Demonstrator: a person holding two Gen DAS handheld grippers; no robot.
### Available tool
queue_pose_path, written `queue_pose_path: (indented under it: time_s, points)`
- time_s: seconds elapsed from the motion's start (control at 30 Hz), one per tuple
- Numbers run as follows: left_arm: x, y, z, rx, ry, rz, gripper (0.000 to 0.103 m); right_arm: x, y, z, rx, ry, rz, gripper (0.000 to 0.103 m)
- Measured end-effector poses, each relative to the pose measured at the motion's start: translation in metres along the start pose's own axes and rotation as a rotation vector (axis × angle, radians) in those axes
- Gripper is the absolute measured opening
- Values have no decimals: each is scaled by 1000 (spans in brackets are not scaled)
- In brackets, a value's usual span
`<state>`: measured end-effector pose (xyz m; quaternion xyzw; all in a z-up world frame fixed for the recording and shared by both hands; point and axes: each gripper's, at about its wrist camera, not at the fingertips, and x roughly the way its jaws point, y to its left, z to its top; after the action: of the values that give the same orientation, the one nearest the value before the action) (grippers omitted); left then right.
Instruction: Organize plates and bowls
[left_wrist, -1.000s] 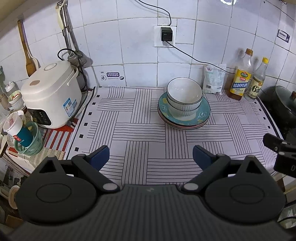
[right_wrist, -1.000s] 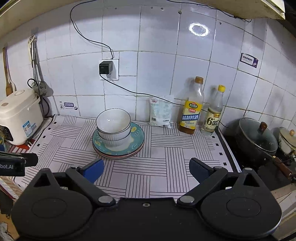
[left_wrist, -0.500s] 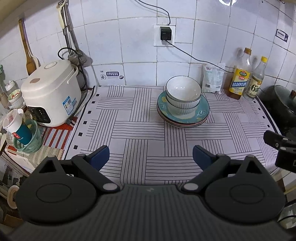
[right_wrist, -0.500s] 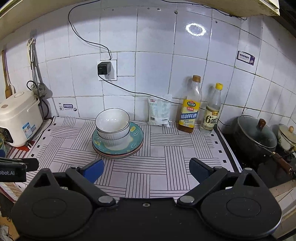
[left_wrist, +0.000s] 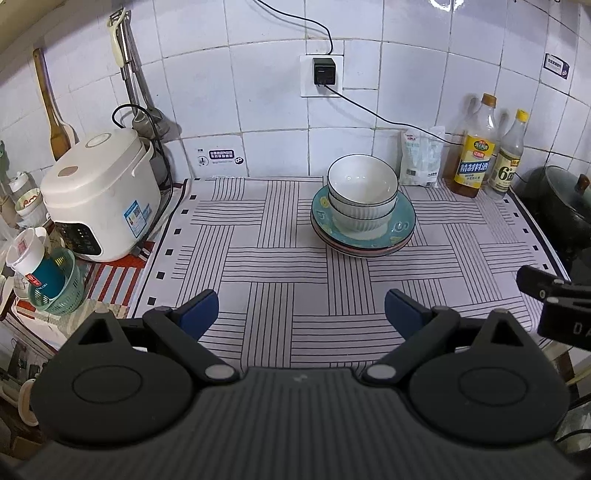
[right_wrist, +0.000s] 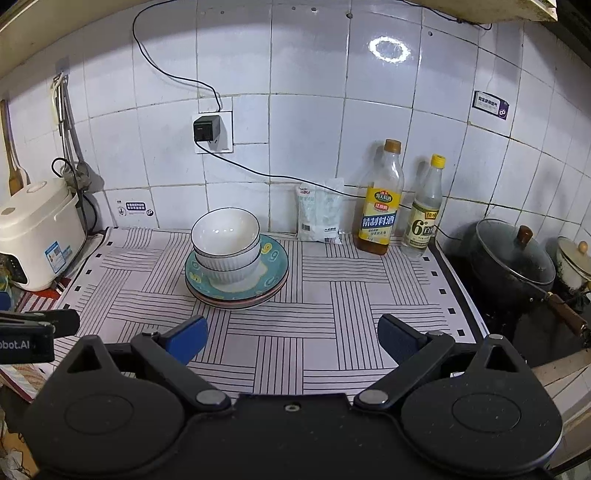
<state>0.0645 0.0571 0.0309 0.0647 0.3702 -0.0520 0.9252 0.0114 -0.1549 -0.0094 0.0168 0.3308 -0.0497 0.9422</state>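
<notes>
Holding both grippers, left gripper (left_wrist: 301, 308) and right gripper (right_wrist: 291, 338), fingers released and empty, we see the bowls (left_wrist: 362, 186) nested on plates (left_wrist: 402, 225) near the counter's (left_wrist: 258, 266) back edge; approach level, gripping the top rim.

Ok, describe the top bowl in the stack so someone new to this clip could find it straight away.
Start at the striped mat covering the counter, and find the teal plate near the tiled wall, below the socket. Two white bowls sit nested on it; the top bowl is the upper one, its smooth empty inside facing up, dark line round the rim.
</notes>
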Motion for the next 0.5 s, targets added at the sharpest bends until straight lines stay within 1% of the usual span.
queue_pose_path:
  time_s: [0.13, 0.5]
  points:
    - [0, 1, 0, -28, 1, 15, 98, -1, 0, 0, 0, 2, -5, 100]
    - [-4, 0, -3, -40, -16, 29, 98, 2, -6, -3, 4, 14, -1, 100]
